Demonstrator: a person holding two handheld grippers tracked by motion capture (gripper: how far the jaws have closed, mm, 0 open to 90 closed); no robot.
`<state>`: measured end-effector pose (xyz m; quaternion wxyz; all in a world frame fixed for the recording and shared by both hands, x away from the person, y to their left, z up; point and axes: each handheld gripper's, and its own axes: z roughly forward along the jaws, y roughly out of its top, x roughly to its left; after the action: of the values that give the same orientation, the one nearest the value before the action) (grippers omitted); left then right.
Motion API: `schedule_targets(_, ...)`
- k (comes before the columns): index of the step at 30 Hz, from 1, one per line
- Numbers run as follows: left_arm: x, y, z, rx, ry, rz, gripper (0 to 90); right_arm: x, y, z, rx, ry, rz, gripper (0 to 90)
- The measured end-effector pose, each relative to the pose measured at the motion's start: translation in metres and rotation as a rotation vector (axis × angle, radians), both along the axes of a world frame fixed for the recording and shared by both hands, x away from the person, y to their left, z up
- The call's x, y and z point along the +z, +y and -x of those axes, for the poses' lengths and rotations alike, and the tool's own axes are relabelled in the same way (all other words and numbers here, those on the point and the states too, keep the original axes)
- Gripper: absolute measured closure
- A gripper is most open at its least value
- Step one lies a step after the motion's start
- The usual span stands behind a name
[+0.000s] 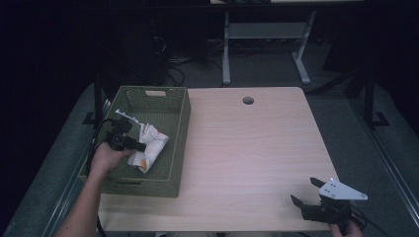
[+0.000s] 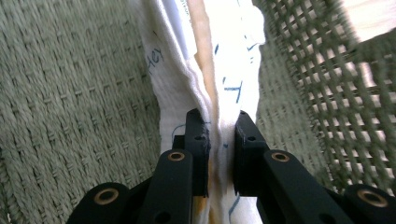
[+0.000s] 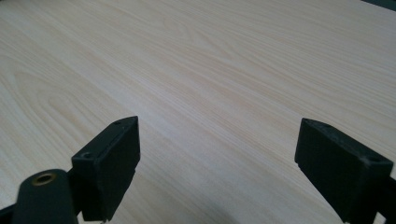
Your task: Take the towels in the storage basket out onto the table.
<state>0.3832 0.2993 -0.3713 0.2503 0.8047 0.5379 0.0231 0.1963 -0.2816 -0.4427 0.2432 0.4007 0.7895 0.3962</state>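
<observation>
My left hand-held gripper [image 2: 219, 140] is inside the green basket [image 1: 179, 118]. Its two black jaws are pinched tight on a fold of the white cloth [image 2: 205, 60]. The cloth has blue writing and some orange on it. It lies in the basket, near the middle, with one end low by my hand.

My right hand-held gripper [image 1: 307, 194] is far away, near the front right corner of the tabletop [image 1: 247, 143]. Its jaws are wide apart and hold nothing. Under them I see bare wood.

No one told me the job, so I am guessing. I think the cloth is meant to come out of the basket.

Here is what could go wrong. I hold just a thin fold, so if I pull fast the cloth may slip out and drop back in. The basket wall has lots of little holes, and it is right beside my jaws. A corner of the cloth could catch there and tug. The basket looks light, so a snag might lift it or slide it off the tabletop edge, which is close on the left. My other hand is too far off to hold the basket down.
</observation>
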Motion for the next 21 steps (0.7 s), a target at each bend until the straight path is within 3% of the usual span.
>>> schedule_targets(4,0.006,0.006,0.004,0.006,-0.015,0.030,79.1,0.000,0.000,0.000,-0.001,0.001,-0.005,13.8)
schedule_targets(9,0.011,0.014,0.009,0.023,-0.032,0.133,79.2,-0.001,-0.001,-0.001,-0.006,0.006,-0.017,13.8)
schedule_targets(13,0.015,0.017,0.010,0.030,-0.038,0.178,79.3,-0.001,-0.002,-0.001,-0.008,0.004,-0.016,13.9)
schedule_targets(15,0.017,0.020,0.012,0.042,-0.050,0.232,79.3,-0.001,-0.003,-0.002,-0.017,0.004,-0.017,13.9)
schedule_targets(21,0.021,0.025,0.016,0.041,-0.075,0.298,79.3,-0.001,-0.005,-0.002,-0.022,0.002,-0.026,13.8)
